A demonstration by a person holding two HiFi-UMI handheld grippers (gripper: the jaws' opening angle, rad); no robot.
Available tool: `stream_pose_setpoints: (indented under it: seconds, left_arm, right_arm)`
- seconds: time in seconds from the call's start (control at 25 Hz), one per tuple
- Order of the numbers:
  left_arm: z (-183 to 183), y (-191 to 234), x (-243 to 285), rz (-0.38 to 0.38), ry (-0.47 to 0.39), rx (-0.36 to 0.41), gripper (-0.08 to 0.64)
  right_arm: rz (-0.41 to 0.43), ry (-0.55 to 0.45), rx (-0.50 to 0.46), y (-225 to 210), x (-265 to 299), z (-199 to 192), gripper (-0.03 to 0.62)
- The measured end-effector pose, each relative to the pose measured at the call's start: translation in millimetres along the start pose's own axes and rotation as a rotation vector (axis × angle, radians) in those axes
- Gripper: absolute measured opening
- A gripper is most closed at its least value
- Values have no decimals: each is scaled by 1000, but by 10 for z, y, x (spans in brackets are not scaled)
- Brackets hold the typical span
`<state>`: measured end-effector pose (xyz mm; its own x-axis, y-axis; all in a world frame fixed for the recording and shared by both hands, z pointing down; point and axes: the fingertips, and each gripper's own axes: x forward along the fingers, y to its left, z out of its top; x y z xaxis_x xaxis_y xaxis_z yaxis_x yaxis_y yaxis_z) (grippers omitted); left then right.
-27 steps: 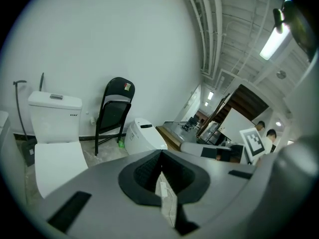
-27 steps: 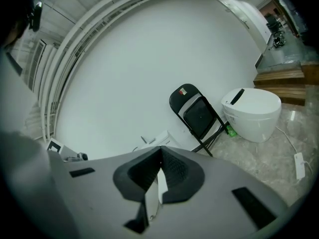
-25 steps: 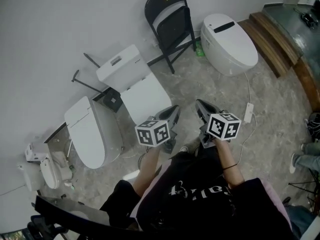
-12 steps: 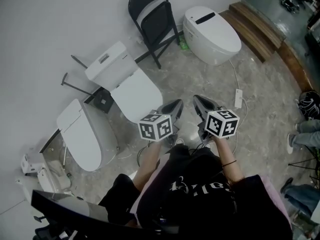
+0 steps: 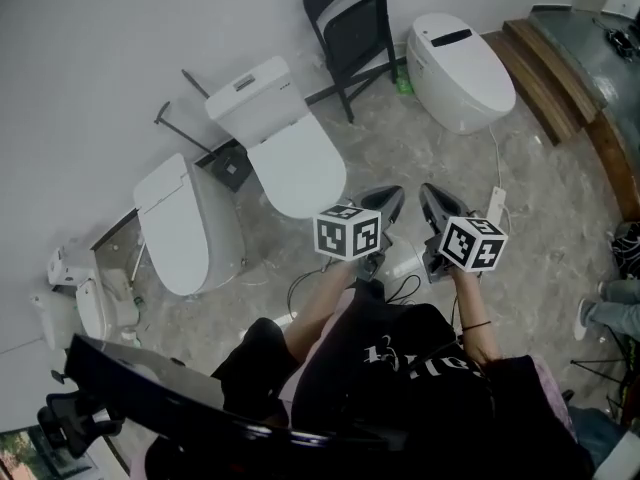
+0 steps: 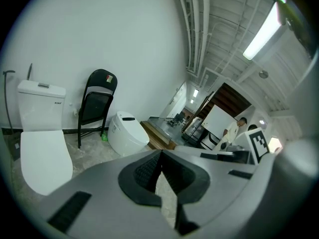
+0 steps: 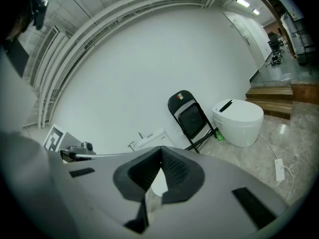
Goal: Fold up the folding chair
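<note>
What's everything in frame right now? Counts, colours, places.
folding chair: 1, black, against the wall, top
toilets: 3, white, along the wall; two left of chair, one right
wooden steps: 1 set, brown, top right
power strip: 1, white, floor, right of centre
green item: 1, small, floor between chair and right toilet
left gripper: 1, grey, shut, empty
right gripper: 1, grey, shut, empty

Showroom storeroom; loose toilets (image 5: 290,148)

White wall (image 5: 100,48), mottled grey floor (image 5: 560,218), white toilets (image 5: 300,163) along it, wooden steps (image 5: 545,68) at right.
</note>
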<state>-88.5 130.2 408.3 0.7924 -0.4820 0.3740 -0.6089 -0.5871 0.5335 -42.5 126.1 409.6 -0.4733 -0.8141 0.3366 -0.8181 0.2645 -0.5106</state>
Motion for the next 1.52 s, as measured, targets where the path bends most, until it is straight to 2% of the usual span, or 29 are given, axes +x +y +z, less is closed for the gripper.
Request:
stream_pose_setpoints:
  seconds: [0.24,0.56,1.0,1.52]
  left_arm:
    - [-124,-187,-32,42,-17,-10,5]
    - [-256,-366,-115,76,-32,-15,5]
    - [-322,-289,-292,112,-51,-24,5]
    - [-278,-191,-258,110,-51,-26,5]
  right_arm:
    - [40,5,-24,-14,-212,32,14]
    - [62,9,-10,-55,-419,-42,14]
    - [92,27,-24,72,-397,-180,14]
    - [83,31,-48,35,-321,-171,14]
